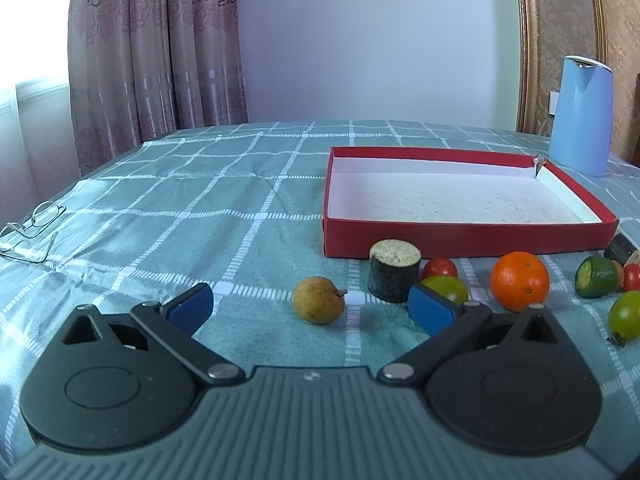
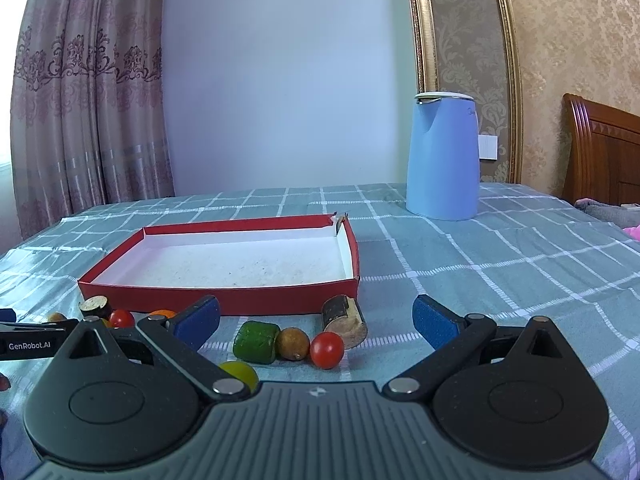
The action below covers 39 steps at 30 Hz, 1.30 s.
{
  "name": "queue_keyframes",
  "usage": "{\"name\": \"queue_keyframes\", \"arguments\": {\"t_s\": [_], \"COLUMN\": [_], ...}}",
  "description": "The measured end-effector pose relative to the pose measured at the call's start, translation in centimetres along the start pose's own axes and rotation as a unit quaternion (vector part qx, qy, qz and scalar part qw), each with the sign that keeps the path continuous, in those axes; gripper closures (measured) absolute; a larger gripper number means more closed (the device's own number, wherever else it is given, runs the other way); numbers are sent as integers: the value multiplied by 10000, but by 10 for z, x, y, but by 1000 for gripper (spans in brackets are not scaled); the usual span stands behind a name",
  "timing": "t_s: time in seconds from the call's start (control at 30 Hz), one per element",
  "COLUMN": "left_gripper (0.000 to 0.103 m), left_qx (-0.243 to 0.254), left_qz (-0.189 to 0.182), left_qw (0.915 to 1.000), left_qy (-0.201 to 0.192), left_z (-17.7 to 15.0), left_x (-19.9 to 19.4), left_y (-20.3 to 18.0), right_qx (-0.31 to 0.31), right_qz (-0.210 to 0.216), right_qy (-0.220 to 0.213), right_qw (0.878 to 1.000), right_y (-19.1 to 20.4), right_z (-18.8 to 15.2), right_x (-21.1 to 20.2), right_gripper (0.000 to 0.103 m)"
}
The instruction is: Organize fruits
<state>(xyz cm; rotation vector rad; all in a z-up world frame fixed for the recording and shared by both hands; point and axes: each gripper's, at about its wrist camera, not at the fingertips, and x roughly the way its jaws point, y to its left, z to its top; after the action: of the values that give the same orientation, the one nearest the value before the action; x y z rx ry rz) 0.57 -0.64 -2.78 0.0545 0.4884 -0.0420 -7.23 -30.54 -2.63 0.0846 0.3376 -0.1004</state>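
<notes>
Left gripper (image 1: 310,308) jaws wide, empty; brown fruit (image 1: 319,300) dead ahead between fingers. Right gripper (image 2: 316,318) wide, empty; red box (image 1: 460,200) beyond.

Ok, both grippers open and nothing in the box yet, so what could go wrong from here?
The longan between the left gripper fingers is round and may roll away when pinched. The cherry tomato ahead of the right gripper could squash. The red box has low walls, so dropped fruit might bounce out.
</notes>
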Motion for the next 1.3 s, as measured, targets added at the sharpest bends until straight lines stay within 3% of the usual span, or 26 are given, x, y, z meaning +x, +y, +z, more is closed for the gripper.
{"name": "queue_keyframes", "arguments": {"t_s": [0.93, 1.3], "left_gripper": [0, 0], "left_qx": [-54, -85], "left_qz": [-104, -149], "left_qw": [9999, 9998], "left_qy": [-64, -81], "left_z": [-2, -2], "left_x": [-2, -2], "left_y": [3, 4], "right_qx": [-69, -440], "right_qz": [47, 579], "right_qy": [-75, 215], "right_qw": [9999, 9971], "right_y": [3, 13], "right_z": [-13, -22], "right_x": [-11, -10], "right_gripper": [0, 0]}}
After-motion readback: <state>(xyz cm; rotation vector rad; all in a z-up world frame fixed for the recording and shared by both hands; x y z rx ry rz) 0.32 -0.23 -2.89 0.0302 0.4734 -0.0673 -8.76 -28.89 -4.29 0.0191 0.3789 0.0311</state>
